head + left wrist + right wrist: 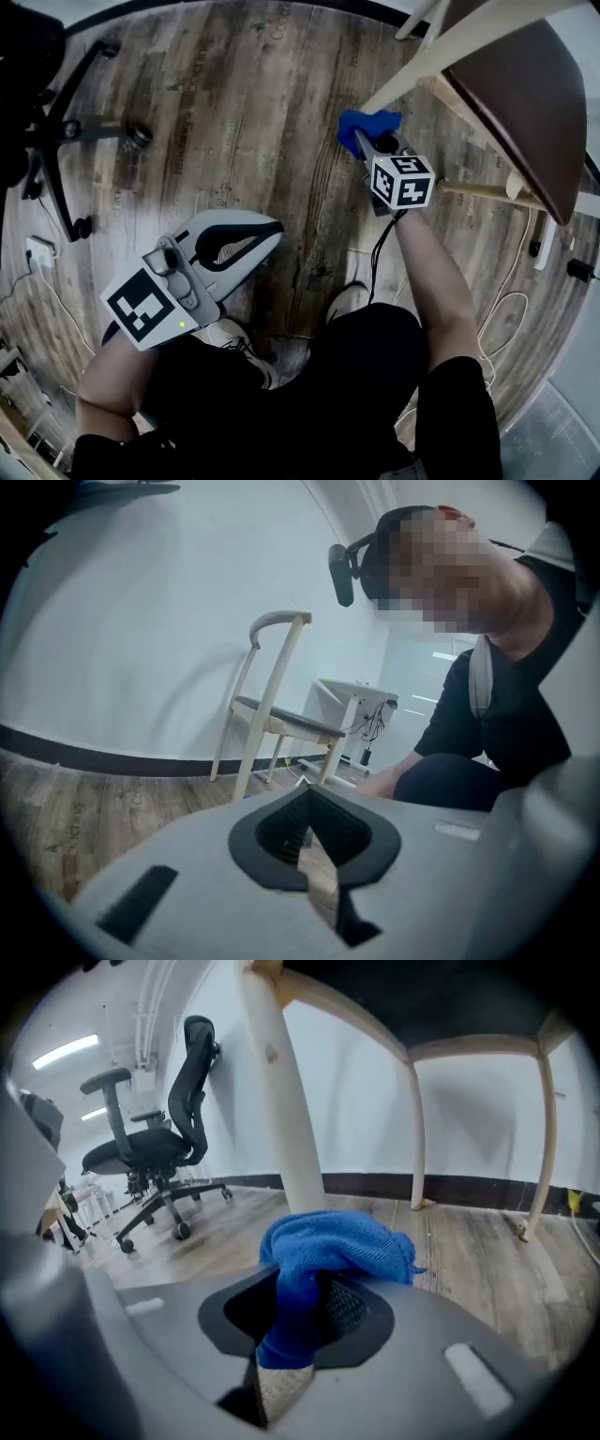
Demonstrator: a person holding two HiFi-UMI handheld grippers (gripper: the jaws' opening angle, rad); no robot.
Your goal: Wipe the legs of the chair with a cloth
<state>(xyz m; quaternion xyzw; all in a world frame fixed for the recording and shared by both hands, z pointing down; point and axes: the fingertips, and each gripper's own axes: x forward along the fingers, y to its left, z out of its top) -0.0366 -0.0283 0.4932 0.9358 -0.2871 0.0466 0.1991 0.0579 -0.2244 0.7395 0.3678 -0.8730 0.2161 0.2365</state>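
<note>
**Beside the near chair leg: cloth clamped, ready to wipe**

Low by the floor, your right gripper (362, 141) has its jaws closed on the blue cloth (333, 1246). One fold runs down between the pads and the rest bunches out over the tips. The wad sits right up against the pale wooden chair leg (279, 1101), which rises just behind it. I can't tell whether the two are pressed together or only just beside each other.

Your left gripper (272, 230) hangs back near your knee with its jaws together on nothing. It faces the chair (281, 719) from well apart.

How the things will likely handle:

- **Cloth:** It looks like soft, light terry, so it should mould round the leg but has no stiffness of its own. The loose bunch does the wiping, and the clamped fold is all that holds it. Keep your grip on that fold, because a hard drag along the wood could pull it out.
- **Leg:** It looks smooth, hard and round, so the cloth will slide easily and may slip off to one side. Wrap the wad part-way round rather than dabbing at the front.
- **Chair:** It looks light enough to shift under a push, so your idle gripper could steady the frame.

The other legs (547, 1138) stand beyond, under the dark seat (525, 103).
</note>
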